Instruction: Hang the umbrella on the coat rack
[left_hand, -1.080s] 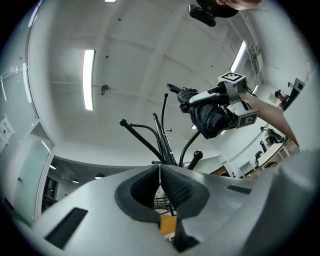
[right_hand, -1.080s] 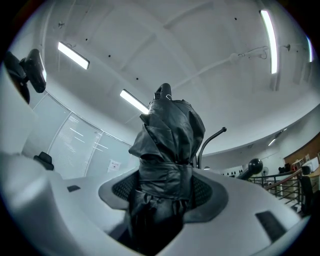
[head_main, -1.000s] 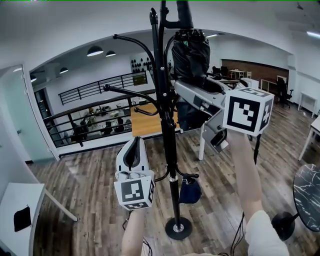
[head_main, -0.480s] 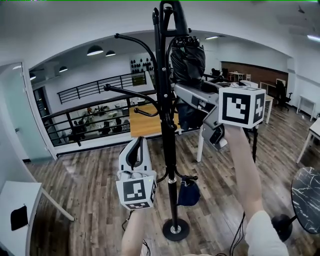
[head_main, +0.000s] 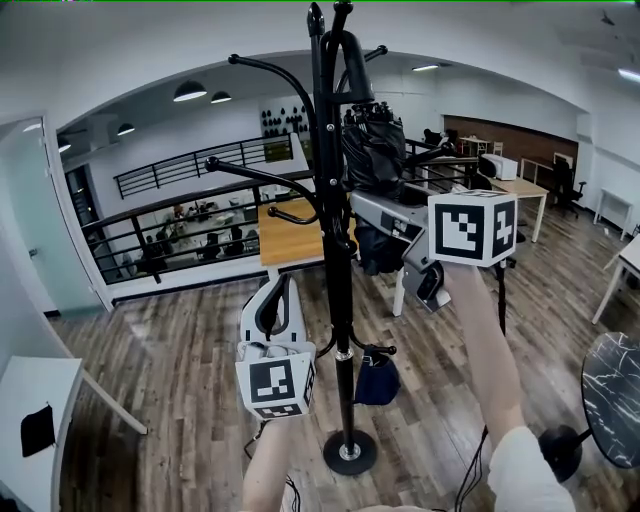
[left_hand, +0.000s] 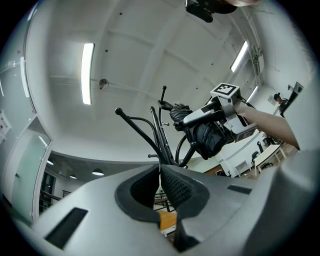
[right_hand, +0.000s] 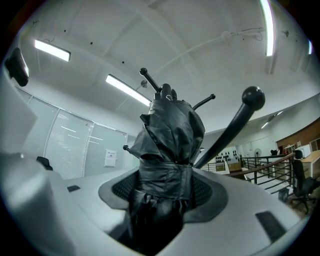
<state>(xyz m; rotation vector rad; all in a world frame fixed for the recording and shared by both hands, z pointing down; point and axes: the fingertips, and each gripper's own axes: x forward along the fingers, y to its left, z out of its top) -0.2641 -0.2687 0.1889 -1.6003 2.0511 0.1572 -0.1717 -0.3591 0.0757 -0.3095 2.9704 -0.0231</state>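
A black coat rack (head_main: 336, 262) with curved arms stands on the wooden floor. Beside its top, in the head view, my right gripper (head_main: 372, 203) is shut on a folded black umbrella (head_main: 373, 148). The umbrella's curved handle (head_main: 351, 52) is up against the top of the pole; I cannot tell whether it rests on a hook. In the right gripper view the umbrella (right_hand: 168, 142) fills the jaws, with a ball-tipped rack arm (right_hand: 251, 98) just to the right. My left gripper (head_main: 275, 281) hangs lower, left of the pole, shut and holding nothing. The left gripper view looks up at the rack (left_hand: 161, 134).
A dark blue bag (head_main: 379, 381) hangs from a low hook near the rack's round base (head_main: 350, 452). A black railing (head_main: 180, 235) runs behind. Tables stand behind the rack, a white one at the left edge (head_main: 30, 420) and a dark round one (head_main: 612, 390) at the right.
My right gripper has come down a little with the umbrella, and the curved handle now shows against the rack's top. The left gripper has barely shifted.
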